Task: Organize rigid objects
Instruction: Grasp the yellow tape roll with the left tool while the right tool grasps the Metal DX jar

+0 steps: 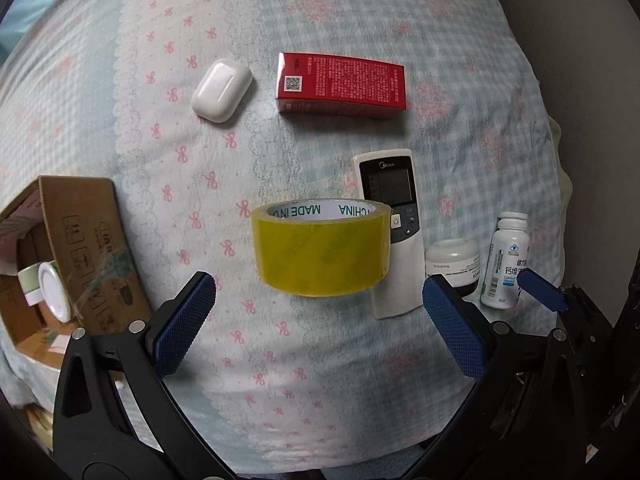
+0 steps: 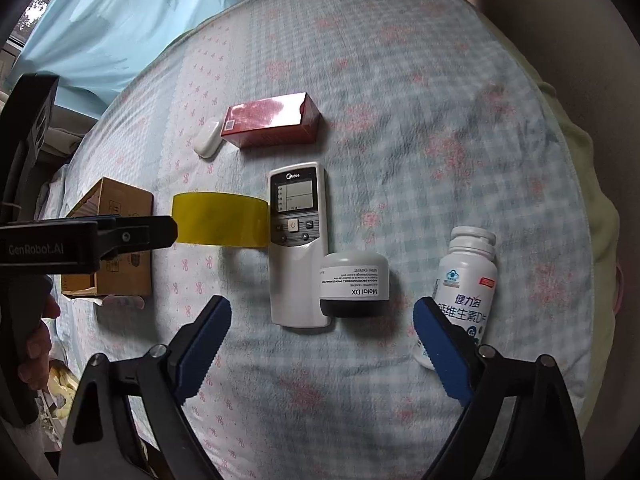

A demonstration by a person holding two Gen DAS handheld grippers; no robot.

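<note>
A yellow tape roll stands on the bed just ahead of my open left gripper, between but beyond its blue fingertips. It also shows in the right wrist view, next to the left gripper. A white remote, a small jar and a white pill bottle lie ahead of my open, empty right gripper. A red box and a white earbud case lie farther back.
An open cardboard box stands at the left on the bed and holds a white-and-green roll. The bed has a checked, bow-patterned sheet. A blue curtain hangs beyond the far left.
</note>
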